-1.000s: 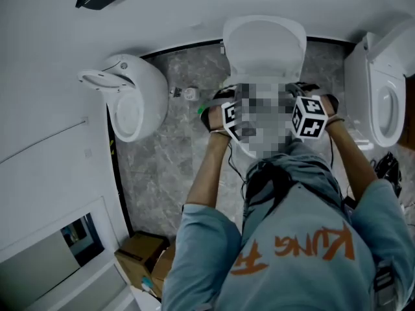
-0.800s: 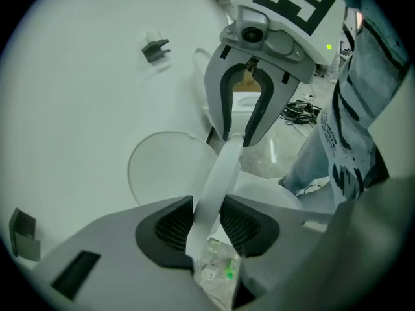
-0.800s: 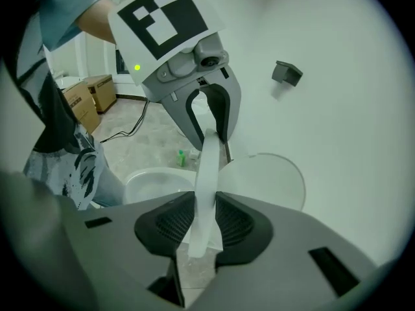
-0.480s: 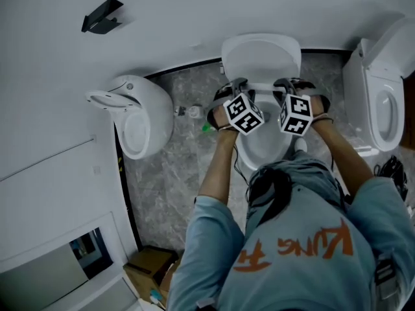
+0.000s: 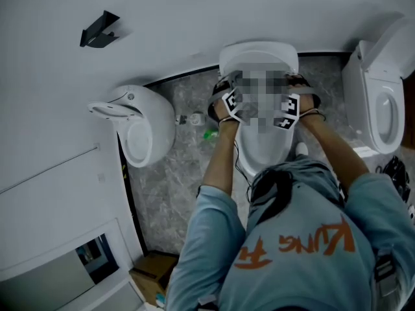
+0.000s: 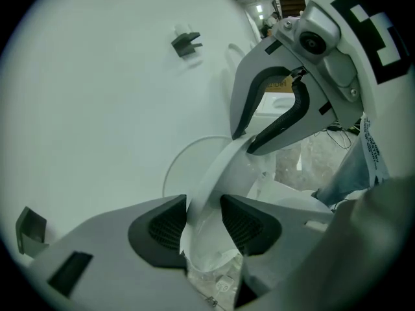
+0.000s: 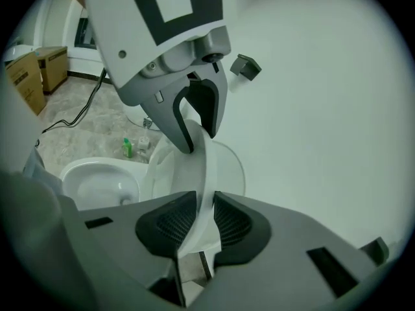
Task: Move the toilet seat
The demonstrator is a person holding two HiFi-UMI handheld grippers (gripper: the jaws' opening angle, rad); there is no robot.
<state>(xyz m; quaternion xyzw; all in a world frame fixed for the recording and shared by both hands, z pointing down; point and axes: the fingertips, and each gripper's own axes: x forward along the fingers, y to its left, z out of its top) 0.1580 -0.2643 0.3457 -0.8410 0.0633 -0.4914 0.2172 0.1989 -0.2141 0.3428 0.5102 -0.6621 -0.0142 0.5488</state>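
The white toilet seat [image 6: 214, 173] stands tilted up off the bowl [image 7: 97, 183], close to the raised lid [image 5: 258, 54] at the wall. My left gripper [image 6: 203, 216] has the seat's rim between its pads and its jaws are opening; the rim still fills the gap. My right gripper [image 7: 205, 216] is shut on the rim a little further along. Each gripper shows in the other's view, clamped on the same rim: the right gripper [image 6: 259, 138] and the left gripper [image 7: 194, 135]. In the head view a mosaic patch hides the jaws.
A wall urinal [image 5: 139, 125] hangs to the left and a second toilet [image 5: 382, 109] stands to the right. A green bottle [image 5: 211, 133] lies on the marble floor beside the bowl. A cardboard box [image 5: 152, 271] sits near the wall, and a black bracket [image 5: 97, 30] is fixed to the wall.
Both grippers have moved away from me toward the wall, from above the bowl's front to near the lid, carrying the seat upward.
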